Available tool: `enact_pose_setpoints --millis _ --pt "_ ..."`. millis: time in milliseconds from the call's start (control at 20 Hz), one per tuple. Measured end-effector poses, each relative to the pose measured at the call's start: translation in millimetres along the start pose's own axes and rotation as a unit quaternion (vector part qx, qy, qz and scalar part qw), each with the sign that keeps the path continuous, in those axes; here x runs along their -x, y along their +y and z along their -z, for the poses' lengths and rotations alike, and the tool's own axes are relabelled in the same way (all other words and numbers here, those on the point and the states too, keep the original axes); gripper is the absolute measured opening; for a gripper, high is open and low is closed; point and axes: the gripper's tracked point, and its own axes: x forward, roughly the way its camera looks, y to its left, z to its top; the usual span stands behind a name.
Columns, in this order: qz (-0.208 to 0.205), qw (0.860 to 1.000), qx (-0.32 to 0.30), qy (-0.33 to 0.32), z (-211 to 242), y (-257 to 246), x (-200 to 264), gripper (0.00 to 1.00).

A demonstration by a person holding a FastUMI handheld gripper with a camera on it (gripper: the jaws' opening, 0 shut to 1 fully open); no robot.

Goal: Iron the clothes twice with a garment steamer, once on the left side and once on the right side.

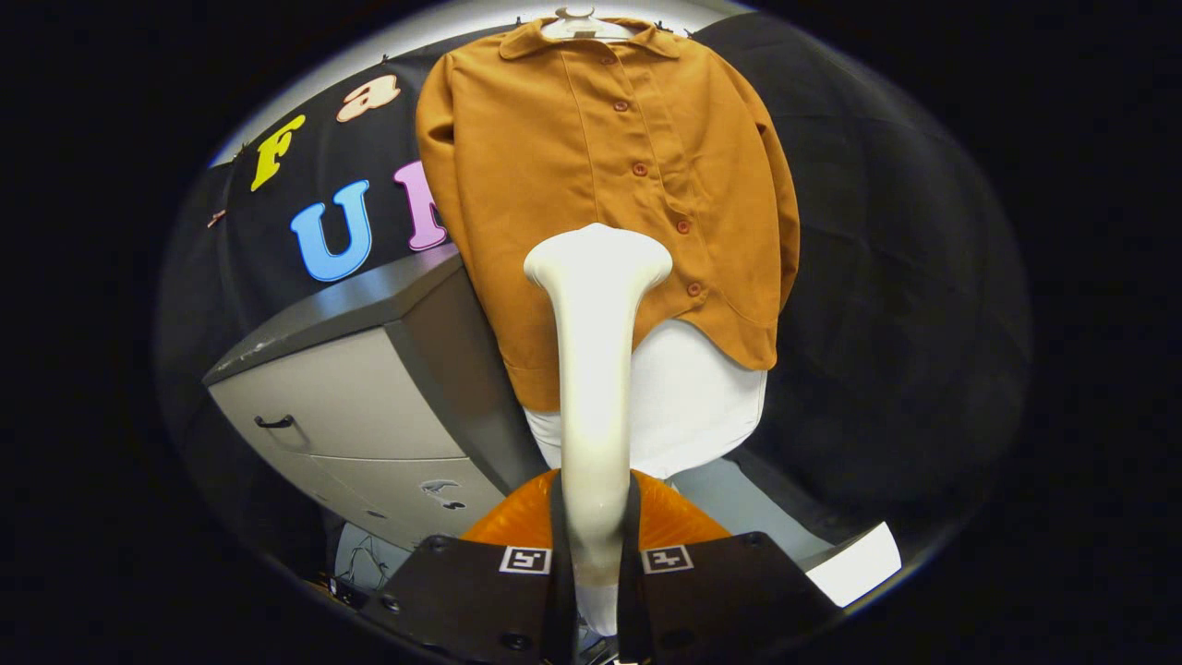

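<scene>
pinching one garment steamer point(596, 369), two fingers point(557, 517) closed on its handle, before one shirt point(554, 185), five buttons.

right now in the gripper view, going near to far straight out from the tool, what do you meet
tool shut on the white steamer handle → steamer head → orange-brown button shirt → white hanger
</scene>
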Motion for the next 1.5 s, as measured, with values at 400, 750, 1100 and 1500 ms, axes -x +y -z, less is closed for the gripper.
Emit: enact_pose_setpoints --millis 400,750,1100,1500 --pt "-0.016 0.992 0.001 -0.124 -126.8 15.4 75.2 0.20" --pt "-0.017 0.978 0.011 -0.210 -240.3 5.8 112.2 0.20" --pt "0.001 0.968 -0.001 -0.251 -311.7 -32.4 98.9 0.20" --pt "0.003 0.972 -0.006 -0.235 -322.5 -68.2 47.5 0.20"
